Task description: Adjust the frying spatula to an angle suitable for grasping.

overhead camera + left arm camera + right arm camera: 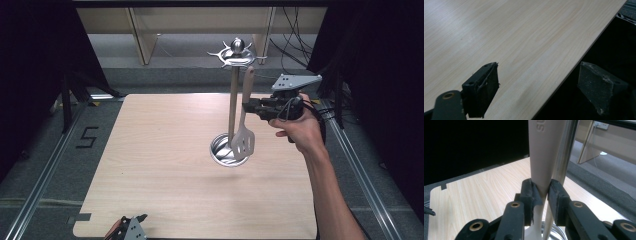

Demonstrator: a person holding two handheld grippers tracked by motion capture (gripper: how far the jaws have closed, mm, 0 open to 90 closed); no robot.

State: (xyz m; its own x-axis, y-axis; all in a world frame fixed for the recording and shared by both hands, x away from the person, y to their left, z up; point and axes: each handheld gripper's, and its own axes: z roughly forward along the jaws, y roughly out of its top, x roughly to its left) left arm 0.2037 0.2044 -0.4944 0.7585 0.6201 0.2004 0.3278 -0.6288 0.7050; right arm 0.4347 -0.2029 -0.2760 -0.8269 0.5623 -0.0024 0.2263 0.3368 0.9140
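Right gripper (248,106) clamped the slotted spatula (243,140) handle at 3 o'clock of the rack pole (233,100); lifting straight would clear the hook. Left gripper (537,85) sat wide, empty.

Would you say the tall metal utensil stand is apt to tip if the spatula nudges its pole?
Possibly: the stand is tall and slim over a small round base, so a high sideways push may rock it. The right gripper clamps the spatula right beside the pole. The metal probably adds steadying weight.

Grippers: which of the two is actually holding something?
The right gripper, shut on the beige spatula beside the metal rack. The left gripper is open at the table edge.
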